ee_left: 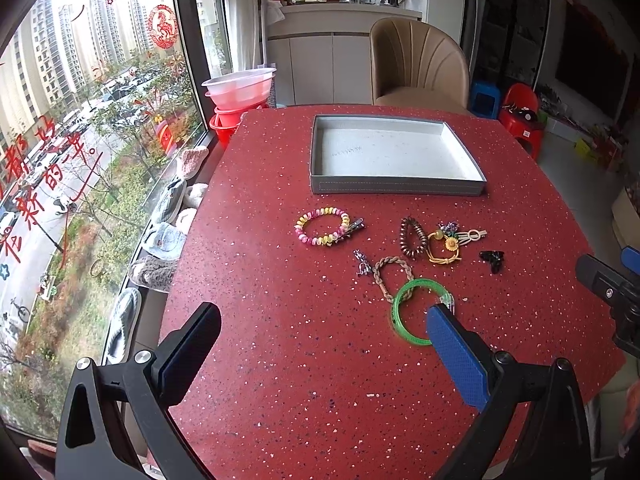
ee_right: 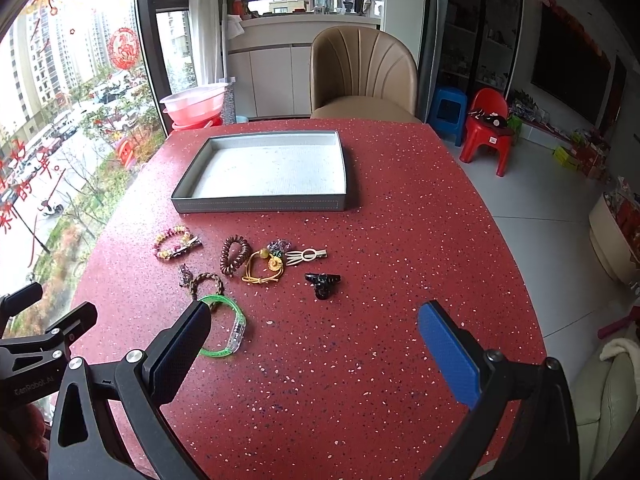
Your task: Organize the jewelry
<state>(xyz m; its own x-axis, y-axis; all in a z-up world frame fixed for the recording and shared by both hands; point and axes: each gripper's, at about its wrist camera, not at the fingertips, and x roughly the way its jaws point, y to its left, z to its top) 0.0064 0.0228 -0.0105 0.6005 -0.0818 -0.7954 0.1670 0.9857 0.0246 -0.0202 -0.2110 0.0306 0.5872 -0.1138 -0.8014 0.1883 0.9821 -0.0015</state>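
Observation:
A grey tray (ee_left: 396,188) (ee_right: 260,204) with nothing in it sits at the far middle of the red speckled table. Jewelry lies scattered in front of it: a pink-yellow bead bracelet (ee_left: 322,226) (ee_right: 172,242), a brown coil hair tie (ee_left: 413,237) (ee_right: 234,255), a yellow flower cord (ee_left: 444,248) (ee_right: 264,268), a braided brown band (ee_left: 386,276) (ee_right: 206,282), a green bangle (ee_left: 404,316) (ee_right: 228,326) and a black claw clip (ee_left: 493,260) (ee_right: 323,283). My left gripper (ee_left: 320,320) hangs open above the near table. My right gripper (ee_right: 316,320) is open too, empty.
A tan chair (ee_left: 418,64) (ee_right: 362,74) stands behind the table. A window runs along the left, with red basins (ee_left: 240,96) by it. A red child's chair (ee_right: 488,128) and a blue stool (ee_right: 450,110) stand on the floor at the right.

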